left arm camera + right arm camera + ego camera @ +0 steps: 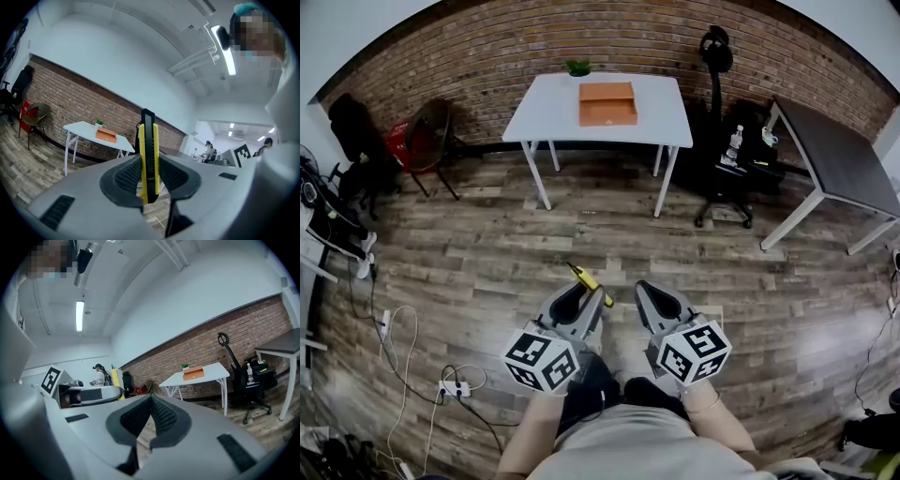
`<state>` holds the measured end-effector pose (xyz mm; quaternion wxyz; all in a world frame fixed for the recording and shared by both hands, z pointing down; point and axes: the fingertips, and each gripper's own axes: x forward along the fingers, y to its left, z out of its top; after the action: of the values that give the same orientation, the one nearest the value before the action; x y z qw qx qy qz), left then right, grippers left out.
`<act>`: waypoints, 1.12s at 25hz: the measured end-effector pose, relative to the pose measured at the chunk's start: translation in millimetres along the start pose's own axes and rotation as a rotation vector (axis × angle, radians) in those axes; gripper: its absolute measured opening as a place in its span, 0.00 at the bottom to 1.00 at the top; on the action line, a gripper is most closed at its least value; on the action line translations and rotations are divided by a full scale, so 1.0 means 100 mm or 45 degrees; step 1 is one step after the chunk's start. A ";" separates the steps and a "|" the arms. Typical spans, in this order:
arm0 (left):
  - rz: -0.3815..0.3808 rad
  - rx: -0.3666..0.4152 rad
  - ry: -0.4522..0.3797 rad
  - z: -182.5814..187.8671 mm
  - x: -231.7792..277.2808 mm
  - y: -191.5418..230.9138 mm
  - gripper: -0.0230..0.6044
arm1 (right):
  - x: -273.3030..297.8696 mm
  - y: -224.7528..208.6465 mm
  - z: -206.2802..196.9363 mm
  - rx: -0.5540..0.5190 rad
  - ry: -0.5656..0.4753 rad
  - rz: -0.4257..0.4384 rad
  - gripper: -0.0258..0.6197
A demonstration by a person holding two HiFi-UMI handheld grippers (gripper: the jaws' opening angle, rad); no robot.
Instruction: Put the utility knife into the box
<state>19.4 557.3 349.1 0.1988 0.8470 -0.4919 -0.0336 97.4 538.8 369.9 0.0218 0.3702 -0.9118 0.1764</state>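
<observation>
The fingers (123, 179) of the left gripper (148, 174) are clamped on the utility knife (148, 154). Its yellow-and-black body stands on edge between the ribbed pads, and one end sticks out past the fingertips. In the head view the knife (590, 279) juts from the left gripper (589, 298) toward the far left.

The right gripper (151, 405) sits just to the right. Its fingers (137, 419) meet at the tips with nothing between them. In the head view the right gripper (659, 302) is level with the left one. Both are held close to the person's body, low over the wooden floor (487, 253).

The box (607, 103) is well apart from both grippers. It is a flat orange carton lying near the middle of a white desk (667, 117) on the far side of the room, in front of the brick wall (487, 56). The same box also shows small in the left gripper view (106, 136) and in the right gripper view (193, 373). I cannot tell from here whether its top is open. What looks like a small green plant (578, 67) stands at the desk's far edge, just beyond the box.

A black office chair (724, 183) is to the right of the white desk, and a dark desk (839, 155) stands further right. Cables (403, 347) trail over the floor at the near left.
</observation>
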 end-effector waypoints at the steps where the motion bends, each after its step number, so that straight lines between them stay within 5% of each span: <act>1: 0.007 -0.001 0.008 0.00 0.04 0.08 0.22 | 0.07 -0.04 0.02 -0.012 -0.005 -0.011 0.04; 7: 0.024 -0.013 0.020 0.17 0.47 0.69 0.22 | 0.66 -0.45 0.21 -0.027 -0.016 -0.087 0.04; 16: -0.053 0.012 -0.002 0.91 1.36 1.60 0.22 | 1.74 -1.10 0.78 -0.054 -0.046 -0.204 0.04; 28: -0.118 0.037 0.017 1.48 2.01 2.63 0.22 | 2.98 -1.28 1.18 -0.066 -0.088 -0.222 0.04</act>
<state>-130.0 227.9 338.5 0.1881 0.8719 -0.4512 -0.0298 -20.0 215.1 349.2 0.0151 0.4532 -0.8806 0.1372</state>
